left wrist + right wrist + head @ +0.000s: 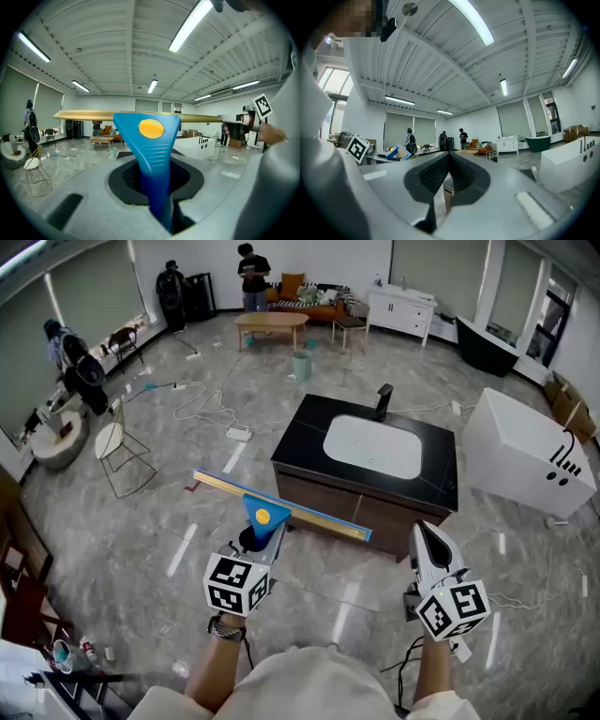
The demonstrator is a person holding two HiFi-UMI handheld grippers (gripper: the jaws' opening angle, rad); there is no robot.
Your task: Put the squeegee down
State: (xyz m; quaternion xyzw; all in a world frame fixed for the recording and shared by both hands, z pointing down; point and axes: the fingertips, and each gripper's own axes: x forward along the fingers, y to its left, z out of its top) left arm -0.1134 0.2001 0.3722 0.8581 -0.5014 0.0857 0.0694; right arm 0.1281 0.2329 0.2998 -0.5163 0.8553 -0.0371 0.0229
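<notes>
Squeegee, blue-handled, brass-barred (265, 515) | left gripper (253, 542) clamps handle, keeping blade level for set-down | right gripper (424, 531) closed empty, aside

Blue-handled squeegee (272, 507) with orange-yellow oval, gold bar edged blue, left gripper (258, 538) and right gripper (433, 545) marked with black-and-white square-patterned cubes, surface (309, 432) topped black, basin (373, 446) white, floor (169, 521) veined grey, bathtub (520, 460) white

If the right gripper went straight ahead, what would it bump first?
Probably the near corner of the sink cabinet, just ahead of the right gripper. Height is hard to judge, so it might pass over.
</notes>
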